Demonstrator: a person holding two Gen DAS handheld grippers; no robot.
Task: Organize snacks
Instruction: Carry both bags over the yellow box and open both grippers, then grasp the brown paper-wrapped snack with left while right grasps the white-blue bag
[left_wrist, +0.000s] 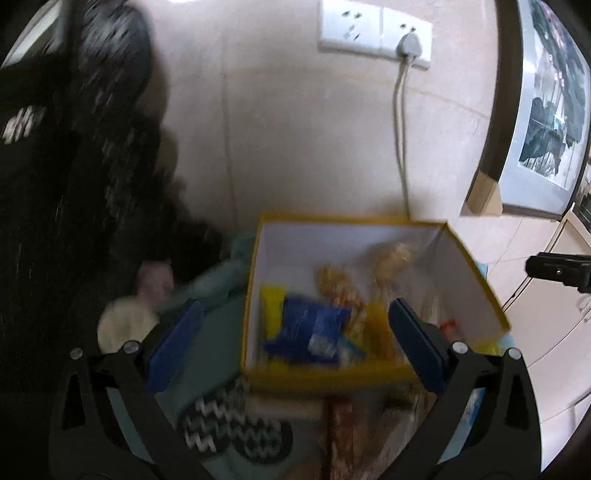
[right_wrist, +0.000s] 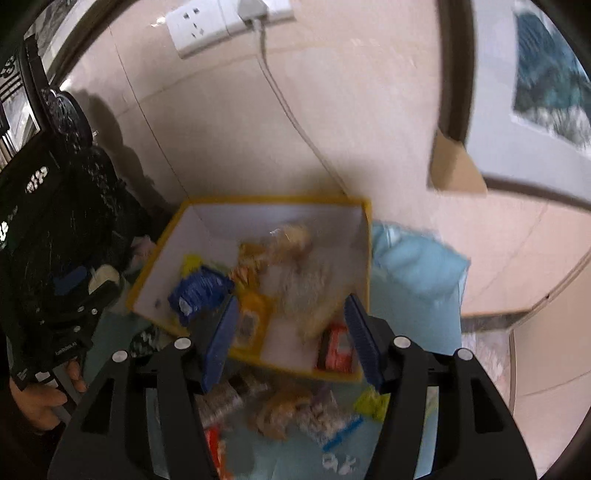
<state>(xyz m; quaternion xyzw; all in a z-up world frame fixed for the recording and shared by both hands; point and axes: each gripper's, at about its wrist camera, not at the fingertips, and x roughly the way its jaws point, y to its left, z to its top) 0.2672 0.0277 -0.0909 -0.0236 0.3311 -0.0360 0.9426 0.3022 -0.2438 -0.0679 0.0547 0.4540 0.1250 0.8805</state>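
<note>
A white box with a yellow rim (left_wrist: 369, 378) stands on a teal cloth against the wall. It holds a blue packet (left_wrist: 310, 325), a yellow packet (left_wrist: 271, 306) and several beige snack bags. My left gripper (left_wrist: 295, 343) hovers over the box's near edge, jaws wide open with nothing between them. In the right wrist view the box (right_wrist: 258, 201) also holds a red packet (right_wrist: 336, 350) and a clear bag of pastries (right_wrist: 306, 288). My right gripper (right_wrist: 291, 339) is open above the box's near side, gripping nothing. Several loose snacks (right_wrist: 284, 410) lie in front of the box.
A wall socket (left_wrist: 373, 33) with a plugged white cable (left_wrist: 400, 147) sits above the box. A framed picture (left_wrist: 543, 110) leans at the right. Dark bags (left_wrist: 74, 184) fill the left. A light blue bag (right_wrist: 413, 266) lies right of the box. A hand (right_wrist: 40, 402) holds the left gripper.
</note>
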